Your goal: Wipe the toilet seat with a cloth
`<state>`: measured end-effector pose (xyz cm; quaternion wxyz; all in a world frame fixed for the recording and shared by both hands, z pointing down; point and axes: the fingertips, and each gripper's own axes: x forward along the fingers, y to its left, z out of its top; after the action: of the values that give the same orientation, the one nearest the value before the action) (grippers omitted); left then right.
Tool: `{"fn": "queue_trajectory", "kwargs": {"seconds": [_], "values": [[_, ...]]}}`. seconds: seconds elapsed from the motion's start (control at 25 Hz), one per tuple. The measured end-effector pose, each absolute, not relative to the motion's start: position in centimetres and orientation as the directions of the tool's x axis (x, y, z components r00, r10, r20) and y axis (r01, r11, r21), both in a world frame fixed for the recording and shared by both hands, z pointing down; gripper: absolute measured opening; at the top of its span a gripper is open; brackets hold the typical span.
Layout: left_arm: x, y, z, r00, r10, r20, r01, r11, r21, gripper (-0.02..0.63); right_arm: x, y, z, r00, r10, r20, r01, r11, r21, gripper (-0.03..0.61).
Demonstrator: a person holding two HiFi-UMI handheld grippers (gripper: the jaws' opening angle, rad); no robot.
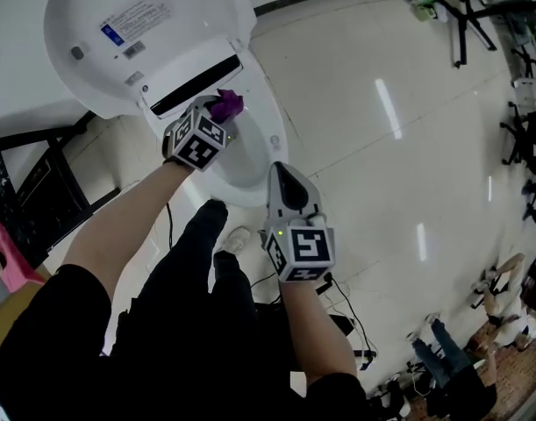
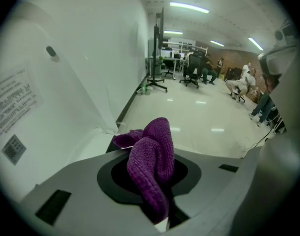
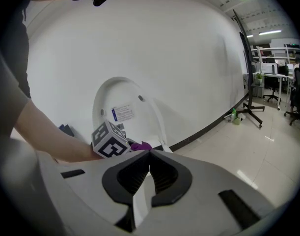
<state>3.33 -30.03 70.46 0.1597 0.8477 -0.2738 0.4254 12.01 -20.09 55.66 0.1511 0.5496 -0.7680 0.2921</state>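
Note:
The white toilet has its lid [image 1: 127, 33] raised; the seat [image 1: 269, 121] rings the bowl below it. My left gripper [image 1: 217, 118] is shut on a bunched purple cloth [image 1: 226, 105] at the back of the seat, just below the lid hinge. In the left gripper view the cloth [image 2: 152, 163] fills the space between the jaws, with the lid [image 2: 41, 97] rising on the left. My right gripper [image 1: 279, 170] hovers by the seat's right front rim, shut and empty. The right gripper view shows its jaws [image 3: 149, 154] closed, with the left gripper's marker cube [image 3: 109, 139] and the cloth [image 3: 141, 145] beyond.
A black rack [image 1: 31, 200] and a pink object [image 1: 4, 257] stand left of the toilet. Cables [image 1: 342, 310] lie on the glossy floor near my feet. Black stands [image 1: 465, 16] are at the far right wall, and seated people [image 1: 460, 358] are at the lower right.

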Motion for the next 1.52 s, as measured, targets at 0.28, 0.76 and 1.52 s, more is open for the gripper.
{"fn": "queue_trajectory", "kwargs": {"seconds": [0.28, 0.76, 1.52], "values": [[4.9, -34.5, 81.5, 0.416, -0.326, 0.849, -0.612, -0.791, -0.003, 0.095, 13.1, -22.8, 62.9, -0.33, -0.747, 0.577, -0.936, 0.18, -0.302, 0.015], [5.5, -36.8, 90.3, 0.323, -0.345, 0.881, -0.619, -0.782, -0.08, 0.094, 13.5, -22.6, 68.2, -0.337, -0.74, 0.582, -0.926, 0.148, -0.348, 0.015], [8.1, -33.0, 82.1, 0.549, -0.266, 0.792, -0.588, -0.796, 0.14, 0.094, 13.3, -20.5, 62.4, -0.328, -0.778, 0.536, -0.932, 0.174, -0.318, 0.015]]}}
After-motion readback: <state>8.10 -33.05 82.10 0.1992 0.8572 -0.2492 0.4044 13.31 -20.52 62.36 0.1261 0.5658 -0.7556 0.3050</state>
